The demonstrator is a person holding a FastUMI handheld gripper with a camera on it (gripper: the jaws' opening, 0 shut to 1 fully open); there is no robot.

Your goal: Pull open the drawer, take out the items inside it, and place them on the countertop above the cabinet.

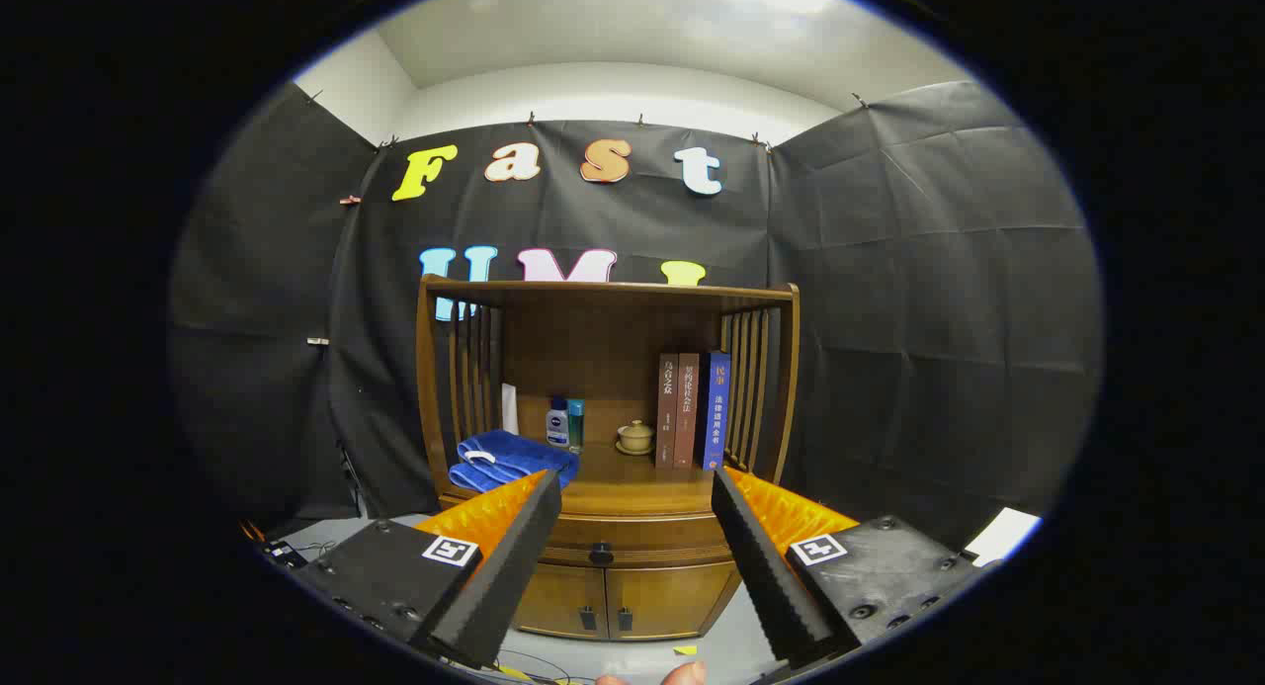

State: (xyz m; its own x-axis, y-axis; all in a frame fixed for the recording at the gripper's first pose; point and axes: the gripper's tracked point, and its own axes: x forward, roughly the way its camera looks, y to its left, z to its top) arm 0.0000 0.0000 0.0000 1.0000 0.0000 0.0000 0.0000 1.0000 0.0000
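The drawer sits shut below the cabinet's countertop, between the fingers and well ahead of them. Rigid wood, it should slide stiffly; its small dark knob at the front's middle is the only hold. The gripper is held level, facing the cabinet squarely, fingers spread wide and holding nothing.

The drawer in the wooden cabinet is closed, so its contents are hidden. The gripper fingers cover the drawer's two ends. Left of the bottle, a white item behind the blue towel is too small to tell.
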